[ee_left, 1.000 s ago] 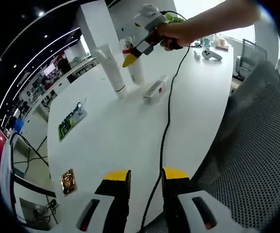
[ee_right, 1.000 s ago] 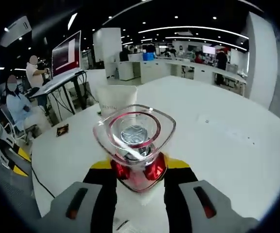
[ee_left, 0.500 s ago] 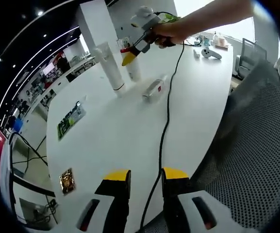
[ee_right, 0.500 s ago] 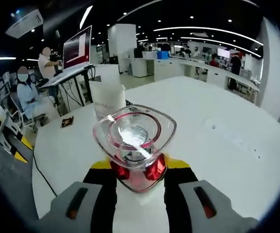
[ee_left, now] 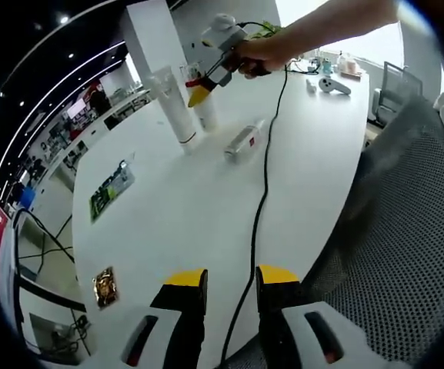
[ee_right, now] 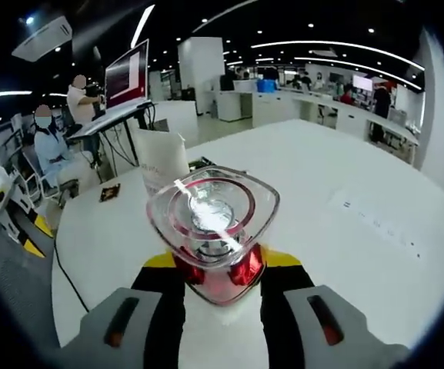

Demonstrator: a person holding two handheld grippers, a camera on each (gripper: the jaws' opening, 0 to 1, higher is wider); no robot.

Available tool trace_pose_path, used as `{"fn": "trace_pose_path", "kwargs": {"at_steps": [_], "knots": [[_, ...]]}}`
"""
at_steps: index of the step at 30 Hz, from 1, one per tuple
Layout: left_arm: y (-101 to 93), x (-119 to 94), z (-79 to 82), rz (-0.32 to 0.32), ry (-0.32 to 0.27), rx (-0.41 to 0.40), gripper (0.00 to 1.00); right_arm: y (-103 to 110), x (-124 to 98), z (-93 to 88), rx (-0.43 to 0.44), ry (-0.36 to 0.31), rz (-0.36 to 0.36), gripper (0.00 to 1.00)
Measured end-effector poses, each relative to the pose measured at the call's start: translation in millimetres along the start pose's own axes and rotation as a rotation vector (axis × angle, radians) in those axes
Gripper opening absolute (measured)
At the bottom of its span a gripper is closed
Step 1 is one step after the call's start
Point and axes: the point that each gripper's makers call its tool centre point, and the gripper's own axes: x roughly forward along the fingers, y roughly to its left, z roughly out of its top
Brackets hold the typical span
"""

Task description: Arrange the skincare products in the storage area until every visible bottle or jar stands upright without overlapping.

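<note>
1. Glossy white table (ee_left: pixel 183 223), open-plan office, ceiling strip lights.
2. Right gripper (ee_right: pixel 214 265) clamped on clear, red-collared bottle (ee_right: pixel 212 223), upright beside white tube (ee_left: pixel 174 108).
3. Left gripper (ee_left: pixel 231 278) jaws apart, empty; another bottle (ee_left: pixel 242 144) lies flat.

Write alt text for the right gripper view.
The right gripper is shut on a bottle with a clear, red-ringed cap, seen from above. Behind it a white tube stands on a white table.

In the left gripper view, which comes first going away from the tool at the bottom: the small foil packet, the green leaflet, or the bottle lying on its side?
From the left tool:
1. Foil packet, nearest, at the table's left edge.
2. Green leaflet, farther up the left side.
3. Lying bottle, farthest, mid-table near the standing tube.
</note>
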Motion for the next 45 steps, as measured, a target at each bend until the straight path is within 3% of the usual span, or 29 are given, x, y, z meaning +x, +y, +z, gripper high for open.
{"fn": "trace_pose_path", "kwargs": {"at_steps": [8,24,27,31,34,39,45], "knots": [[1.5,0,0.2,0.005,-0.003,-0.003,0.26,-3,2,-4.4,0.017,0.013,-0.036,0.36],[2.5,0,-1.2,0.007,0.002,-0.005,0.26,-10,2,-7.5,0.093,-0.030,-0.194,0.38],[2.1,0,-1.2,0.006,0.003,-0.003,0.26,-9,-2,-8.5,0.089,-0.026,-0.190,0.39],[2.3,0,-1.7,0.005,0.004,-0.005,0.26,-9,-13,-6.5,0.109,-0.079,-0.195,0.42],[2.1,0,-1.5,0.004,0.004,-0.004,0.26,-8,-17,-13.3,0.106,-0.071,-0.180,0.41],[1.9,1,-2.1,0.003,0.006,-0.002,0.26,-7,-21,-17.3,0.038,-0.050,-0.166,0.30],[1.3,1,-2.5,0.001,0.009,0.000,0.26,-6,-18,-16.4,0.054,-0.056,-0.173,0.29]]}}
